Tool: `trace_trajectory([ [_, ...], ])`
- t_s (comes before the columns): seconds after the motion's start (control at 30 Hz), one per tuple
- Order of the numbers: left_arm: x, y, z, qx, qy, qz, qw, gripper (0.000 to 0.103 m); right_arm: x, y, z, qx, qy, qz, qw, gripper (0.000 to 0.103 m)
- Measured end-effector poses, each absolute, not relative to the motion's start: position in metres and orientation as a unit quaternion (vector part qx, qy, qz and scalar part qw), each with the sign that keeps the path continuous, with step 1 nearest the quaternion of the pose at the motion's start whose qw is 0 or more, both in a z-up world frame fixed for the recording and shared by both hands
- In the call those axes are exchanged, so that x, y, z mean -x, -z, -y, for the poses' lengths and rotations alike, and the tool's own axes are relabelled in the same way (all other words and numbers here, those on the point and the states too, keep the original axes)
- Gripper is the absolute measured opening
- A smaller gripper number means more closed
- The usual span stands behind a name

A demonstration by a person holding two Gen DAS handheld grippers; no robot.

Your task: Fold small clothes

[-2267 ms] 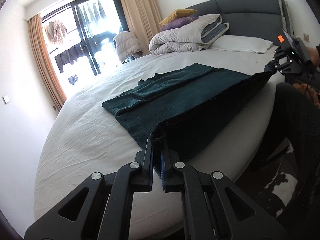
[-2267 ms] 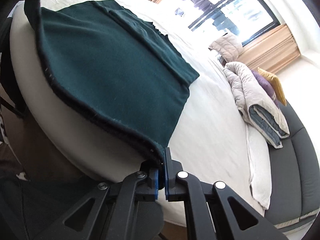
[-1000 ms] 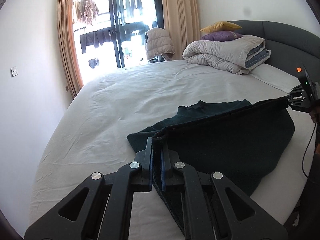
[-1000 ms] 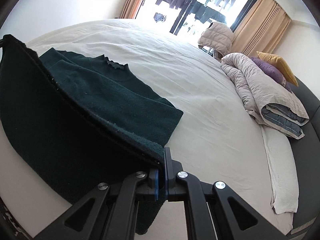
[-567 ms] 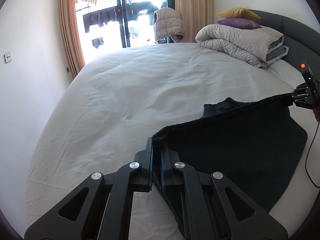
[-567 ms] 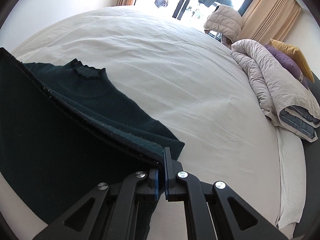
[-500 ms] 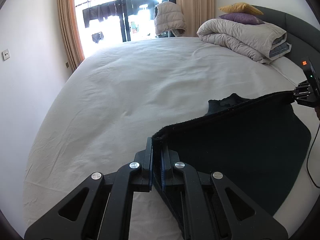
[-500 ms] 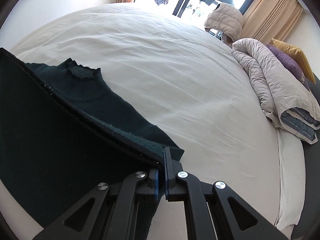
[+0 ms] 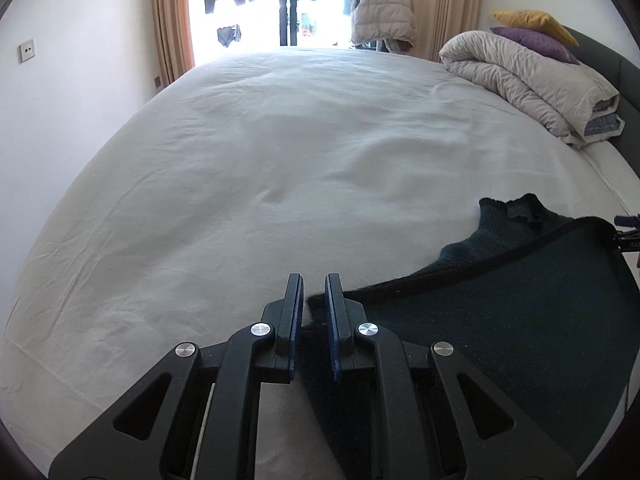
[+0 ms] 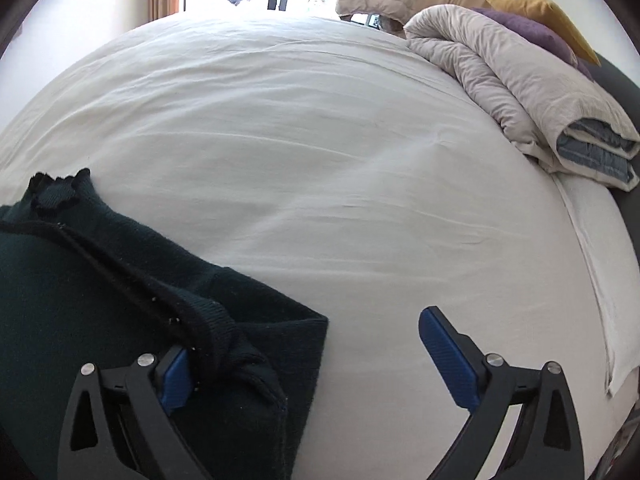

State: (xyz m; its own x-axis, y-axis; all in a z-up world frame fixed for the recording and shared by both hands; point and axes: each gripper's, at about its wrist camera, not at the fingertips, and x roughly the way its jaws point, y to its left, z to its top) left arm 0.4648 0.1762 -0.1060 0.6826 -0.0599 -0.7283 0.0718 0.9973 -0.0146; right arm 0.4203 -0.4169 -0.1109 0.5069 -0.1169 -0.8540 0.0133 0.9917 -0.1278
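A dark green knit sweater (image 9: 500,320) lies folded over on the white bed (image 9: 280,160), its frilled collar (image 9: 520,210) toward the far side. My left gripper (image 9: 313,292) has its jaws slightly parted, with the sweater's hem corner loose between them. In the right wrist view the sweater (image 10: 100,280) fills the lower left, collar (image 10: 56,190) at the left edge. My right gripper (image 10: 304,344) is wide open; its left finger (image 10: 174,378) touches the bunched hem, its right finger (image 10: 448,356) is over bare sheet.
A rolled beige duvet (image 9: 532,80) with purple and yellow cushions (image 9: 532,26) sits at the far right by the dark headboard. A padded vest (image 9: 380,16) hangs by the balcony door. A white pillow (image 10: 600,272) lies along the right edge.
Both grippers carried the hem forward over the sweater and lowered it onto the bed. The right gripper has opened wide and let go; the left jaws have parted slightly.
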Motion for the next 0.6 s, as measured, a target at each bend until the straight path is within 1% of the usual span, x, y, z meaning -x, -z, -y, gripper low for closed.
trace_trajectory([
  [0.1,-0.458,0.099,-0.192,0.014,0.017,-0.396,0.918,0.011,-0.418,0.113,0.432,-0.014,0.038,-0.501,0.865,0.1],
  [0.17,-0.45,0.093,-0.202,0.031,0.01,-0.392,0.919,0.011,-0.422,0.119,0.447,-0.083,0.033,-0.511,0.855,0.103],
  [0.23,-0.442,0.088,-0.204,0.031,0.005,-0.384,0.923,0.011,-0.424,0.131,0.461,-0.175,0.02,-0.536,0.826,0.103],
  [0.27,-0.435,0.085,-0.206,0.031,0.005,-0.379,0.925,0.011,-0.427,0.136,0.465,-0.195,0.021,-0.55,0.812,0.103],
  [0.37,-0.413,0.07,-0.197,0.019,0.016,-0.359,0.933,0.011,-0.439,0.133,0.462,-0.183,0.014,-0.583,0.792,0.103],
  [0.47,-0.397,0.061,-0.176,0.005,0.043,-0.346,0.937,0.011,-0.446,0.132,0.477,-0.259,-0.004,-0.593,0.763,0.103],
  [0.53,-0.393,0.063,-0.151,-0.02,0.072,-0.351,0.933,0.011,-0.448,0.134,0.48,-0.267,-0.001,-0.598,0.755,0.103],
  [0.6,-0.395,0.077,-0.124,-0.067,0.082,-0.371,0.923,0.011,-0.449,0.132,0.479,-0.257,0.007,-0.592,0.764,0.103],
])
